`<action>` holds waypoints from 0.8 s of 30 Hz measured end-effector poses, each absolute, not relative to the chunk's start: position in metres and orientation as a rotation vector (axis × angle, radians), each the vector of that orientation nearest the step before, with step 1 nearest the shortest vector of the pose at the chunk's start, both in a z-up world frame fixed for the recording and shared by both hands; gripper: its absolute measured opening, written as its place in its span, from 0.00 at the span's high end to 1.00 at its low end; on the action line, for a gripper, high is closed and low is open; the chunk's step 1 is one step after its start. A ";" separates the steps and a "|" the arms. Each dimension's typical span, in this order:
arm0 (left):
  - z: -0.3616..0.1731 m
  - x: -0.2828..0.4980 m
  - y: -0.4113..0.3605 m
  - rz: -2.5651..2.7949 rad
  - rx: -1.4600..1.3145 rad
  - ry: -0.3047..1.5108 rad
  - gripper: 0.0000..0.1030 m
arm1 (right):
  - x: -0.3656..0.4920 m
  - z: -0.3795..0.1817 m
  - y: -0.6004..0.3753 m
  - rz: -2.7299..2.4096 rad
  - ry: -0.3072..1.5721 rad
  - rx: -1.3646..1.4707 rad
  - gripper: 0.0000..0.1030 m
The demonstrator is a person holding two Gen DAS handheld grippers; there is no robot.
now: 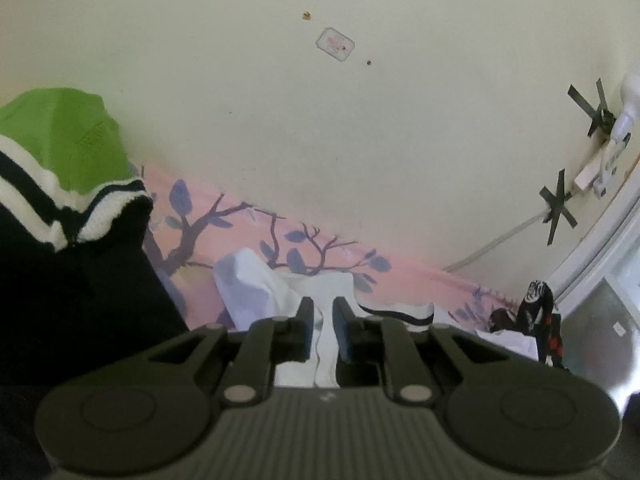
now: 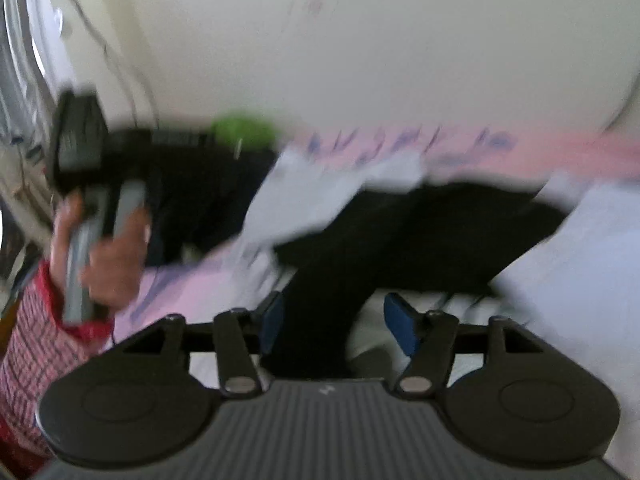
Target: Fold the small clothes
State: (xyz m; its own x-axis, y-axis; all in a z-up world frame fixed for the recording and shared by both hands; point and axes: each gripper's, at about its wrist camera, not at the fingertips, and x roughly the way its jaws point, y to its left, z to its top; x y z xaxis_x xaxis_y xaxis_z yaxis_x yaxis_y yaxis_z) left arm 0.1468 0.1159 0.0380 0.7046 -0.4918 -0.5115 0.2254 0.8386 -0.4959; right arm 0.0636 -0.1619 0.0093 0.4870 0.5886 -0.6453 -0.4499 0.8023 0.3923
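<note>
The left tongs [image 1: 323, 308] are pinched nearly together on a strip of white cloth [image 1: 325, 354] that runs up between the two pads from below, so the white garment [image 1: 256, 292] is gripped there; the rest of it lies crumpled just ahead on a pink bedsheet [image 1: 240, 220] printed with dark branches and blue-grey leaves. To the left of that view hangs a black garment [image 1: 72, 280] with a white-and-black striped rib edge and a green panel [image 1: 64, 136] above it, close to the camera. A small white piece with a dark stripe [image 1: 404, 314] lies just to the right of the tongs, and a black-and-white patterned item with red marks [image 1: 540, 320] sits further right near the wall. On the cream wall [image 1: 360, 140] are a small sticker [image 1: 335, 44] and a cable taped down with black crosses [image 1: 558, 206]. The right wrist view is heavily blurred. There the right tongs [image 2: 340, 320] stand partly open with a band of black fabric [image 2: 320, 312] passing between the blue pads; the left pad seems to touch it, the right pad stands clear, and whether it is truly gripped I cannot tell. The black fabric stretches away over white cloth [image 2: 580, 260] on the bed. At the left of that view a hand [image 2: 104, 252] in a red checked sleeve [image 2: 36, 344] grips the other tool's handle.
</note>
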 end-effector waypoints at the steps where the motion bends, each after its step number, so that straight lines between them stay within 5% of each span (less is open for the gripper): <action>1: 0.037 0.148 0.117 -0.414 -0.419 0.685 0.85 | 0.065 0.004 -0.151 0.651 0.896 0.147 0.87; 3: 0.035 0.149 0.117 -0.418 -0.411 0.696 0.84 | 0.064 0.010 -0.137 0.674 0.871 0.038 0.97; 11: 0.033 0.147 0.108 -0.433 -0.360 0.704 0.80 | 0.088 0.061 -0.147 0.527 0.704 -0.511 0.96; 12: 0.033 0.146 0.106 -0.435 -0.349 0.705 0.79 | 0.096 0.052 -0.151 0.480 0.718 -0.577 0.94; 14: 0.032 0.146 0.101 -0.439 -0.326 0.709 0.78 | 0.113 0.037 -0.161 0.331 0.705 -0.689 0.72; 15: 0.032 0.145 0.097 -0.441 -0.308 0.711 0.77 | 0.118 0.033 -0.169 0.270 0.717 -0.654 0.60; 17: 0.031 0.144 0.092 -0.446 -0.278 0.709 0.76 | 0.122 0.043 -0.188 0.381 0.794 -0.341 0.56; 19: 0.030 0.143 0.088 -0.461 -0.271 0.711 0.75 | 0.121 0.044 -0.204 0.527 0.848 0.002 0.41; 24: 0.028 0.141 0.078 -0.485 -0.259 0.720 0.73 | 0.111 0.015 -0.184 0.598 0.851 0.110 0.43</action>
State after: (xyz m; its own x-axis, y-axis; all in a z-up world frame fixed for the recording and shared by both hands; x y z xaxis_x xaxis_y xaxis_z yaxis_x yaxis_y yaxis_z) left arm 0.1406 0.0780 0.0277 0.6484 -0.5081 -0.5670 0.3342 0.8591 -0.3877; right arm 0.1107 -0.1836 0.0152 0.5066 0.5375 -0.6741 -0.4519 0.8314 0.3234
